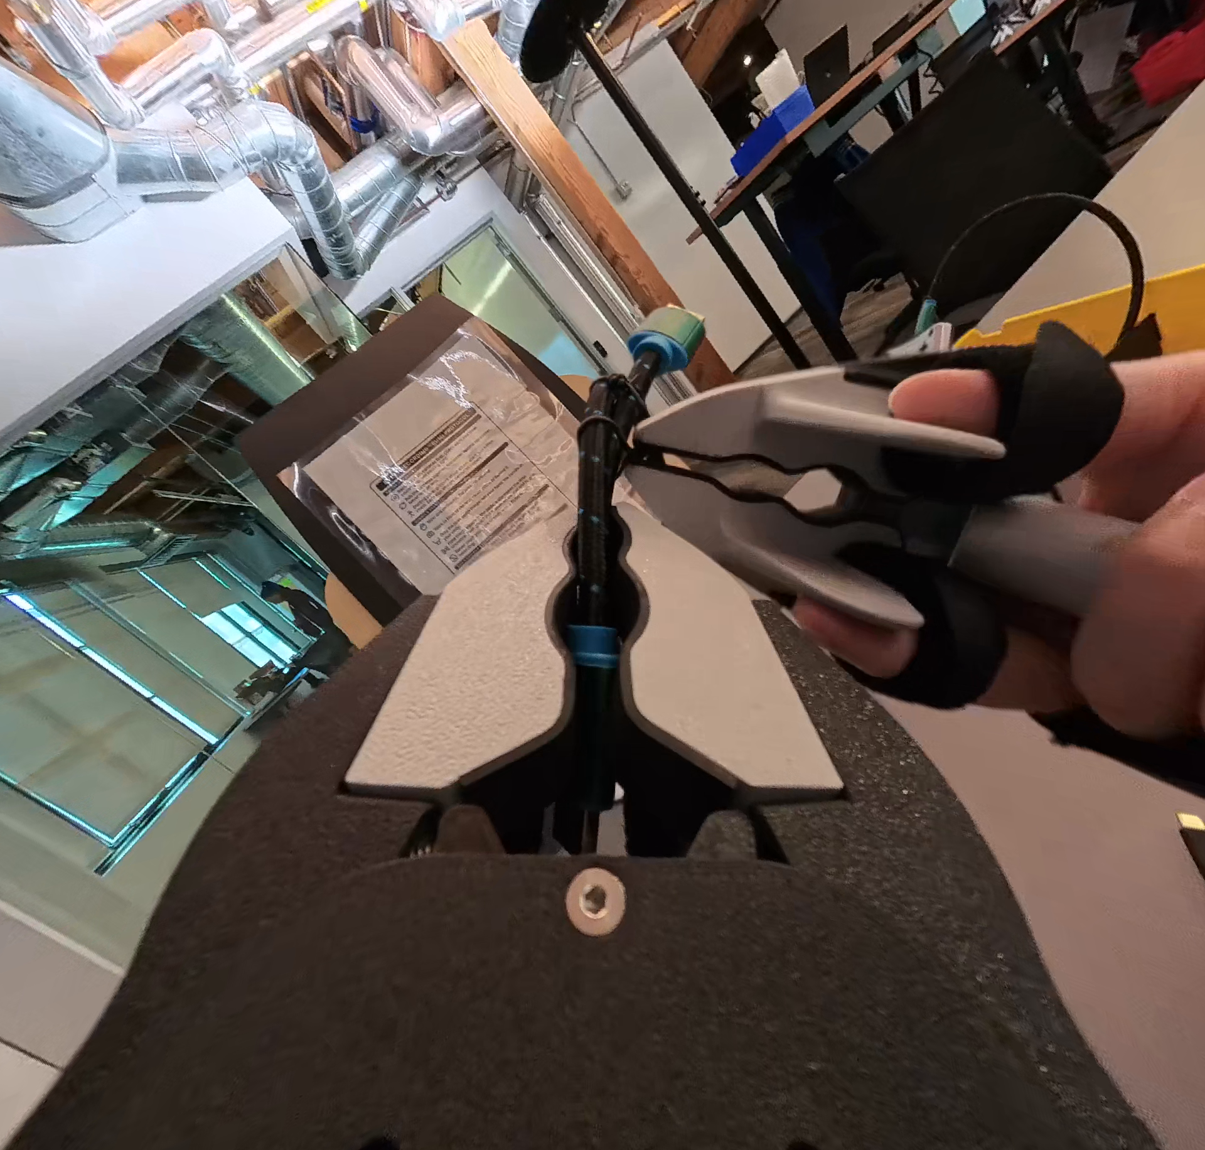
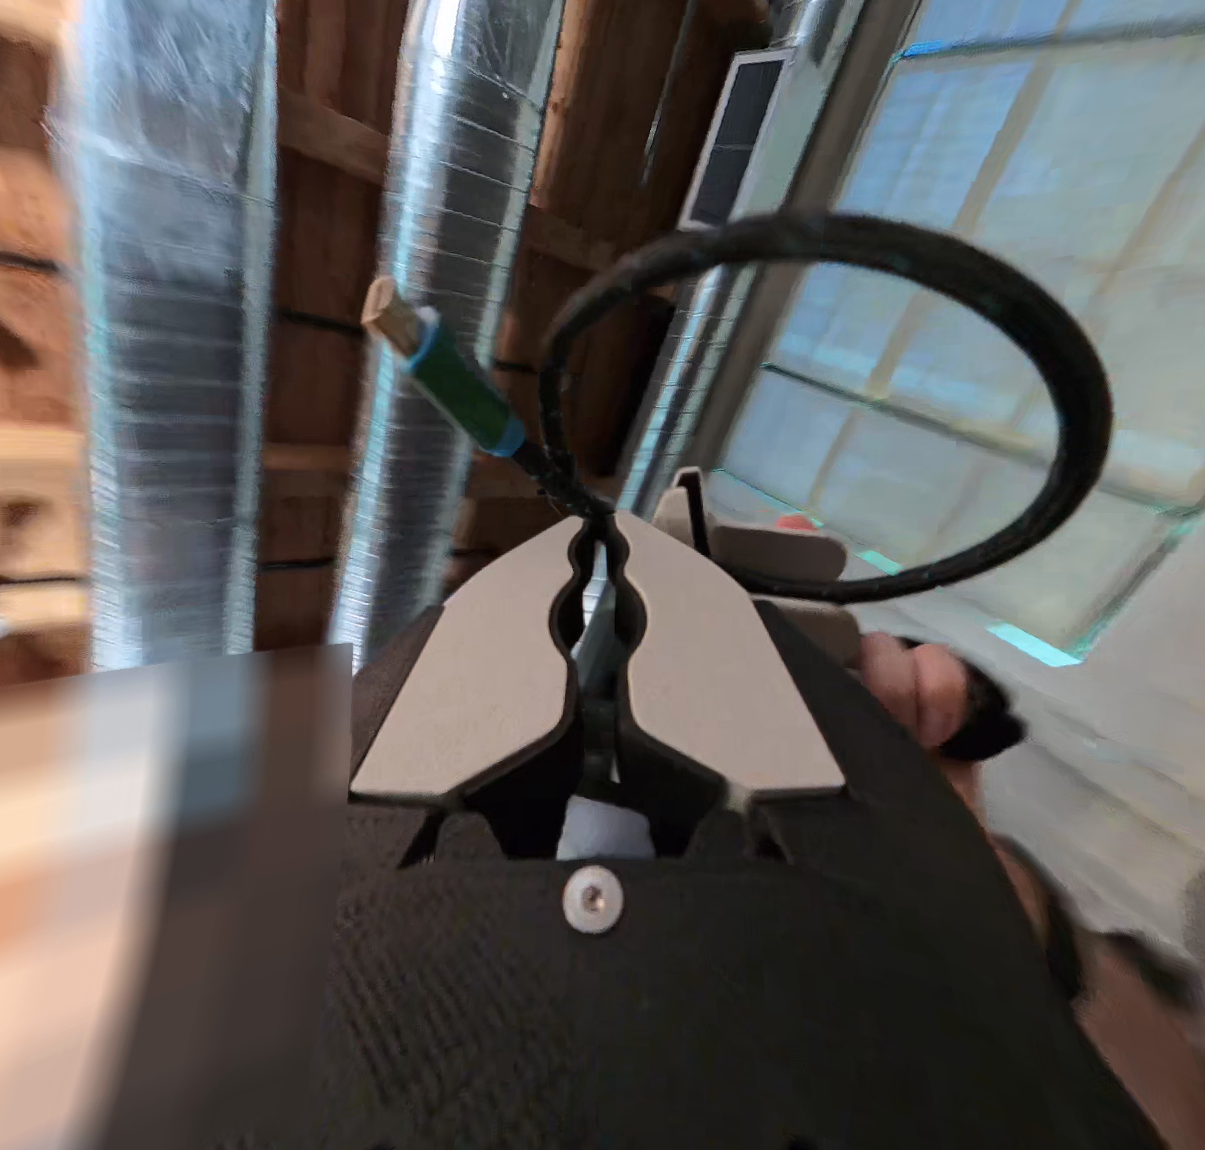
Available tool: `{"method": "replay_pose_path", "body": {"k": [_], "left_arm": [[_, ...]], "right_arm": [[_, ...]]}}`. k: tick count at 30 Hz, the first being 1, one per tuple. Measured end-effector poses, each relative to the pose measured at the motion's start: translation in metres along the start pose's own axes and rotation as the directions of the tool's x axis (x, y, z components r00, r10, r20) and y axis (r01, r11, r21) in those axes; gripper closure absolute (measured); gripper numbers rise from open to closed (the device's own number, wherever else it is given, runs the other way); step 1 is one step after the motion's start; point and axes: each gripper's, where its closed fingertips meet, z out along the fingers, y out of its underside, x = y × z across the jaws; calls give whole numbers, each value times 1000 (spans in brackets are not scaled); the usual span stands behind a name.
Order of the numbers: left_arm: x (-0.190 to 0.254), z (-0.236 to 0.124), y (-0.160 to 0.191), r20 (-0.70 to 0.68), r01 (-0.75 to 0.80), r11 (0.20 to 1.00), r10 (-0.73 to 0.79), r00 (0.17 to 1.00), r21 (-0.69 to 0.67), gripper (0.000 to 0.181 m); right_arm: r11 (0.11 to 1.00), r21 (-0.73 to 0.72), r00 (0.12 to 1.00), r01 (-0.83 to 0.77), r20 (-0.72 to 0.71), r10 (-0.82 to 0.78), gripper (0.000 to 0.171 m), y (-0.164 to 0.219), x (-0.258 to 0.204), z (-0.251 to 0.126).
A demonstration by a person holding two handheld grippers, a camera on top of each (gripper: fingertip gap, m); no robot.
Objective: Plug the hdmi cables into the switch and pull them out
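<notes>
My left gripper (image 1: 600, 525) is shut on a black braided HDMI cable (image 1: 595, 466) that runs up between its fingers. The cable's green plug (image 1: 675, 335) with a blue collar sticks out above the tips. My right gripper (image 1: 636, 453) comes in from the right, held by a hand, and is shut on a thin black tie wrapped around the cable. In the right wrist view, the right gripper (image 2: 600, 524) pinches that tie; the green plug (image 2: 456, 388) points up left and the cable loop (image 2: 1017, 310) curls right. No switch is in view.
Both grippers are raised off the table and tilted upward. A black panel with a plastic sheet (image 1: 417, 466) stands behind the cable. A black pole with a round head (image 1: 684, 186), desks (image 1: 847, 108) and a yellow object (image 1: 1069, 316) lie beyond. Silver ducts (image 2: 169, 336) are overhead. My two grippers' fingertips are within a few centimetres of each other.
</notes>
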Motion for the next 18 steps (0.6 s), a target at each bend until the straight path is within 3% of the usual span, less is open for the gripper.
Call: {"method": "replay_pose_path", "body": {"k": [3, 5, 7, 9, 11, 13, 16, 18], "left_arm": [[3, 2, 5, -47, 44, 998, -46, 998, -34, 177], [1, 1, 7, -66, 90, 994, -93, 993, -56, 177], [-4, -1, 7, -83, 147, 987, -153, 985, -68, 177], [-7, -3, 8, -103, 191, 977, -200, 974, -93, 177], [-9, -6, 9, -122, 222, 968, -235, 964, -114, 177], [-7, -7, 13, -159, 238, 958, -264, 951, -162, 177], [3, -11, 16, -235, 267, 937, -318, 918, -225, 177], [8, -13, 17, -270, 273, 927, -340, 901, -256, 177]], "right_arm": [[917, -88, 910, 389, -118, -398, 167, -4, 1, -2], [736, -195, 714, 649, -178, -677, 166, -7, 5, -5], [371, -322, 315, 871, -213, -925, 168, -13, 9, -12], [-7, -355, -74, 935, -176, -982, 167, -11, 0, -15], [-346, -383, -407, 856, -87, -909, 163, 0, -7, -12], [-595, -408, -638, 693, 37, -769, 150, 12, -9, -7], [-840, -414, -850, 352, 234, -472, 142, 14, -2, -6], [-911, -399, -910, 102, 333, -247, 144, 7, 2, -10]]}}
